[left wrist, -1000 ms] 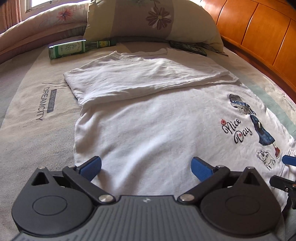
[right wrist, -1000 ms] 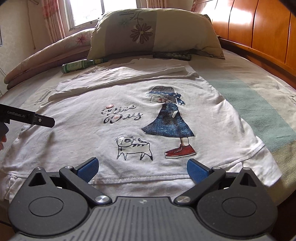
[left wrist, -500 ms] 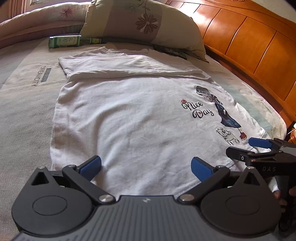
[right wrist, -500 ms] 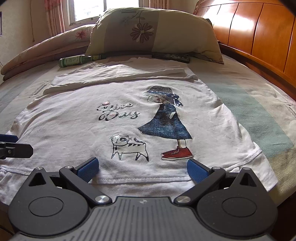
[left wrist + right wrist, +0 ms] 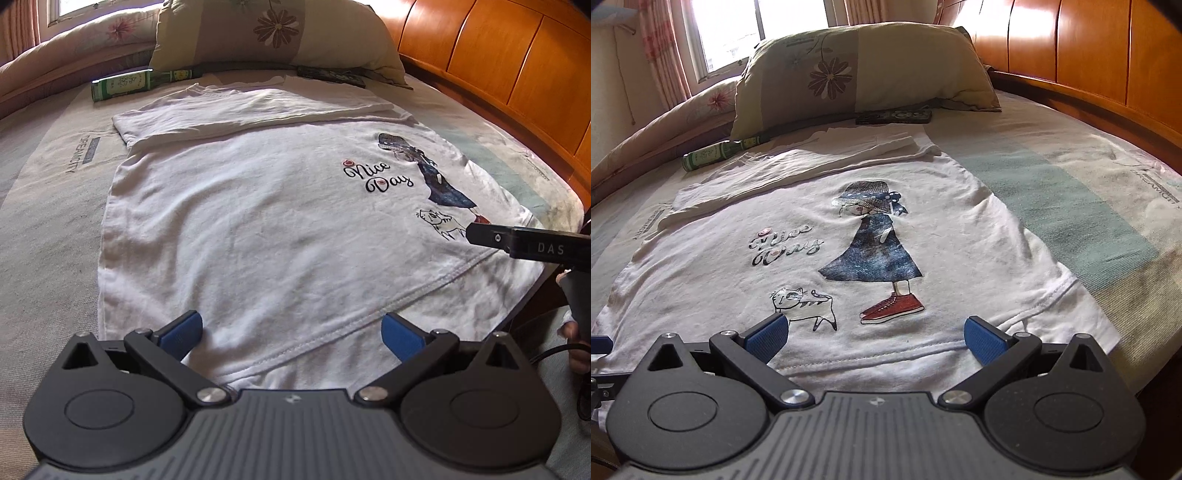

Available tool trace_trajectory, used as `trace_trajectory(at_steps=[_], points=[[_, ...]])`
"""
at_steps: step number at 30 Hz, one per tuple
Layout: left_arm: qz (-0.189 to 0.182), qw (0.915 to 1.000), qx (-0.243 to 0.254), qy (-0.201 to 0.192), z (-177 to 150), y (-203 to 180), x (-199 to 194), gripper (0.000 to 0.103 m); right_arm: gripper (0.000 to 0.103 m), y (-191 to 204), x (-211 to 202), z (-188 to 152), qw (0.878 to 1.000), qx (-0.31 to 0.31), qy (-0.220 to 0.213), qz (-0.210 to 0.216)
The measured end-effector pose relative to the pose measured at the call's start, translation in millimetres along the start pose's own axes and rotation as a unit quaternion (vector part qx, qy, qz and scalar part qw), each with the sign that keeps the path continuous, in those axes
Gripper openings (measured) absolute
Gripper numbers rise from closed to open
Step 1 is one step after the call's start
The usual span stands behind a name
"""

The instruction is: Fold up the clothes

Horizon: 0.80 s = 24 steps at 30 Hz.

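A white T-shirt (image 5: 258, 221) (image 5: 923, 229) lies flat on the bed, print side up, with a "Nice Day" girl-and-cat picture (image 5: 864, 254). Its far part is folded over into a band (image 5: 251, 107). My left gripper (image 5: 291, 330) is open just above the near hem at the shirt's left side, nothing between its blue pads. My right gripper (image 5: 873, 334) is open over the hem below the cat and the red shoe. The right gripper's black finger (image 5: 524, 245) juts in at the right of the left wrist view.
A flowered pillow (image 5: 857, 74) lies at the head of the bed, with a green bottle (image 5: 123, 85) and a dark flat item (image 5: 894, 116) in front of it. A wooden headboard (image 5: 1100, 59) runs along the right. The bed's edge is under my grippers.
Both grippers moved in over the shirt's near hem, still open. The left view swung back so the right gripper's finger now sits higher at the right edge.
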<state>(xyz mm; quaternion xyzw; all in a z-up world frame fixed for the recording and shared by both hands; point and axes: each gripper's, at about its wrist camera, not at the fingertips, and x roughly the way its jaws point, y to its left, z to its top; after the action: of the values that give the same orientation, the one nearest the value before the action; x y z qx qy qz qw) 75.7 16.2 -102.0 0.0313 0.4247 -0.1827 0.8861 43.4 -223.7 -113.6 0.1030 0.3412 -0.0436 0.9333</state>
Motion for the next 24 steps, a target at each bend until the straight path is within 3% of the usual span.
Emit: trace_trajectory(at_steps=[5,10,18,24], points=[[-0.003,0.9996,-0.011,-0.025,6.0,-5.6,-10.3,0.102,0.103,-13.9,-12.3,-1.3,1.0,0.003,-0.011,-0.007],[0.009,0.9994,-0.016,-0.031,13.8,-15.3,-10.8,0.102,0.103,-40.3,-29.3,5.3,0.998,0.039,-0.043,0.023],[0.025,0.9995,0.004,-0.016,20.3,-26.6,2.5,0.102,0.103,-54.6,14.5,49.4,0.998,0.051,-0.035,0.028],[0.037,0.9993,0.001,-0.006,26.6,-20.5,14.6,0.102,0.103,-64.9,46.6,54.1,0.996,0.084,-0.006,0.022]])
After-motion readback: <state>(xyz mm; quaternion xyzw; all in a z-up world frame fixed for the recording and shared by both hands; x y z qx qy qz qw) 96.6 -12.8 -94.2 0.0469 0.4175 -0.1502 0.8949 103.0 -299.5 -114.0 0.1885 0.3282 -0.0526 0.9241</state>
